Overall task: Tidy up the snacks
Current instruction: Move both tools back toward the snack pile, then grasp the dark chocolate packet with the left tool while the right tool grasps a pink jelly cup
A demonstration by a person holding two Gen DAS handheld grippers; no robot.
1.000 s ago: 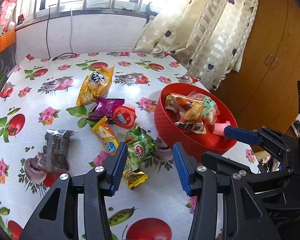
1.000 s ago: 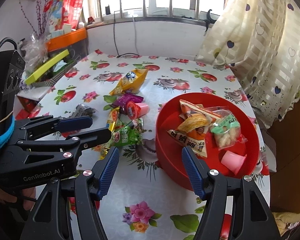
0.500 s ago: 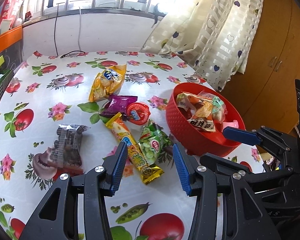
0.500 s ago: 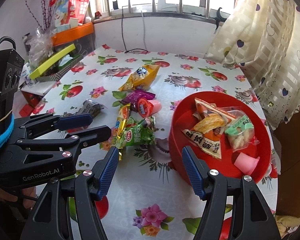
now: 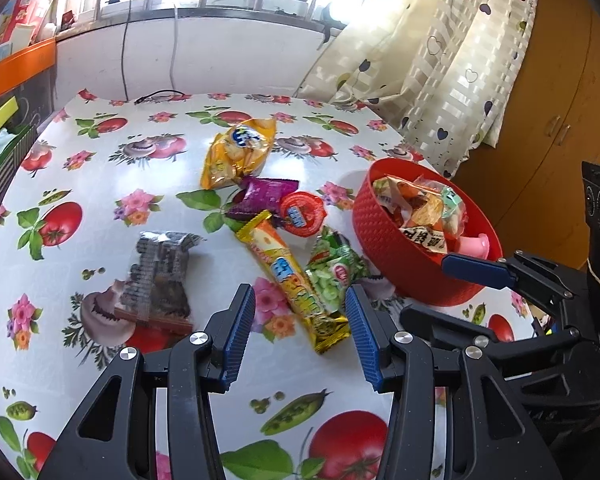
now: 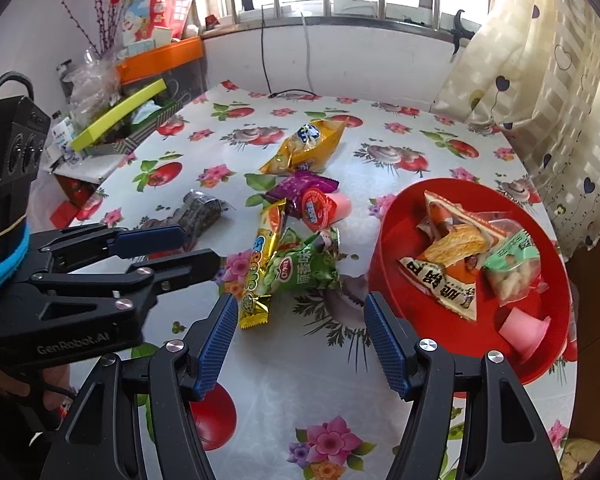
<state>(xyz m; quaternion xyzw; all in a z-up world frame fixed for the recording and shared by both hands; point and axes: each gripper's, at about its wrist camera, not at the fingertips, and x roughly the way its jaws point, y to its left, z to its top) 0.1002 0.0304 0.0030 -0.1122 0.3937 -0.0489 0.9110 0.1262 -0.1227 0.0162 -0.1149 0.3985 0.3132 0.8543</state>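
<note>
Hiding under packets, bowl (image 6: 400,216) floor seems red.

Both hand-held grippers pull back toward the near edge of the bench. The left hand-held gripper (image 5: 300,338), earlier over the green snack packet (image 5: 334,274), now hangs short of the long yellow snack bar (image 5: 290,278). The right hand-held gripper (image 6: 300,342) draws away from the red bowl (image 6: 556,264), jaws wide apart as before.
</note>
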